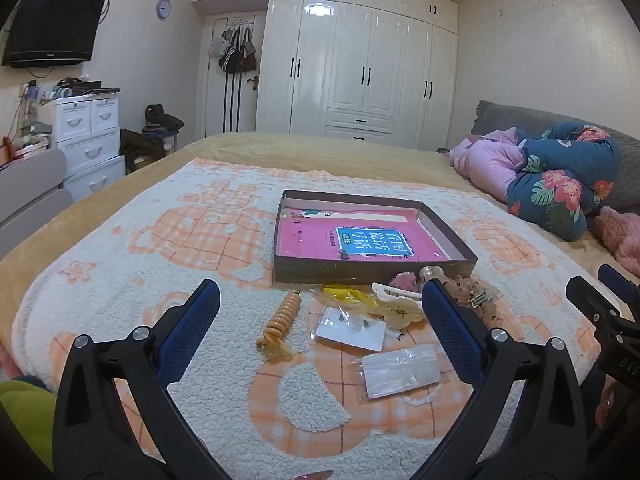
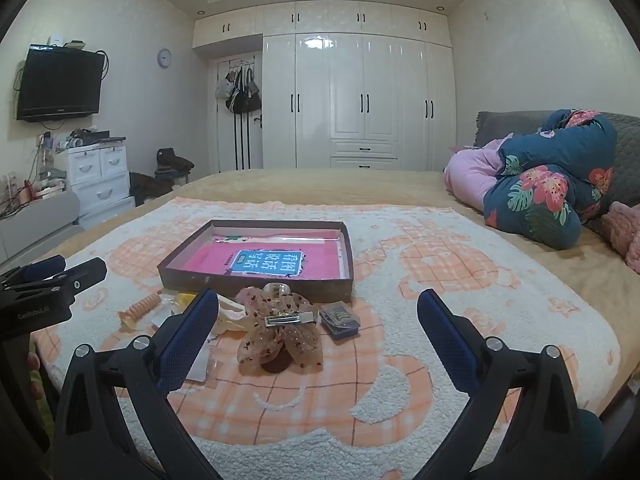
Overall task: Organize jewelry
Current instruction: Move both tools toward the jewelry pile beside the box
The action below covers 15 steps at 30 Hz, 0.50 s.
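Note:
A shallow brown box [image 1: 372, 272] with a pink book inside lies on the blanket; it also shows in the right wrist view [image 2: 256, 284]. In front of it lie an orange spiral hair tie [image 1: 282, 316], an earring card [image 1: 352, 330], a clear packet [image 1: 400, 368], a cream claw clip [image 1: 396, 300] and a yellow piece [image 1: 348, 294]. The right wrist view shows a sheer bow clip [image 2: 280, 330] and a small clear case [image 2: 339, 320]. My left gripper [image 1: 320, 298] is open above the pile. My right gripper [image 2: 318, 308] is open above the bow.
The white and orange blanket [image 2: 440, 300] covers the bed. A rolled floral quilt [image 2: 544, 184] and pink bedding lie at the right. White drawers [image 1: 88, 140] and a chair stand left of the bed. Wardrobes [image 2: 360, 100] line the far wall.

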Each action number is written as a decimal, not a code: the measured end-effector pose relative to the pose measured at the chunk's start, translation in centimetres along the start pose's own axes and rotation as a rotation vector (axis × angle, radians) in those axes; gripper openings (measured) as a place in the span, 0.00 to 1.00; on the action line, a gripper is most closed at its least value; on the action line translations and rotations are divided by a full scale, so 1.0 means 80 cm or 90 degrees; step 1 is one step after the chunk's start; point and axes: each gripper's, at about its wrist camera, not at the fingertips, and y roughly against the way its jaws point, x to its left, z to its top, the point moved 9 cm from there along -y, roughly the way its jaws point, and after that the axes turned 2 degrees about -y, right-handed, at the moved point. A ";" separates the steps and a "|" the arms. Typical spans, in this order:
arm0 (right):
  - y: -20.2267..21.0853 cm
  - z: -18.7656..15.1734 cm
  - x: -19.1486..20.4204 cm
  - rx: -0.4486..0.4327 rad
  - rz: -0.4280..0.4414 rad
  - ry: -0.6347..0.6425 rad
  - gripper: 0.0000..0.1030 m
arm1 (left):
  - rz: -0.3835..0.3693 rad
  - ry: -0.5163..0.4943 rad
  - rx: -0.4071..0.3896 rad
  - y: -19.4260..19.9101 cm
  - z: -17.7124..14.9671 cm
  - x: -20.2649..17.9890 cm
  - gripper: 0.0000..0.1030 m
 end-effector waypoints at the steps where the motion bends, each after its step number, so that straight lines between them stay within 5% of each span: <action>1: 0.000 -0.001 0.000 -0.001 -0.001 0.000 0.94 | -0.002 -0.001 -0.002 0.003 -0.001 -0.005 0.90; 15: -0.006 -0.006 0.007 -0.002 0.003 0.005 0.94 | -0.001 -0.002 -0.002 0.003 -0.002 -0.005 0.90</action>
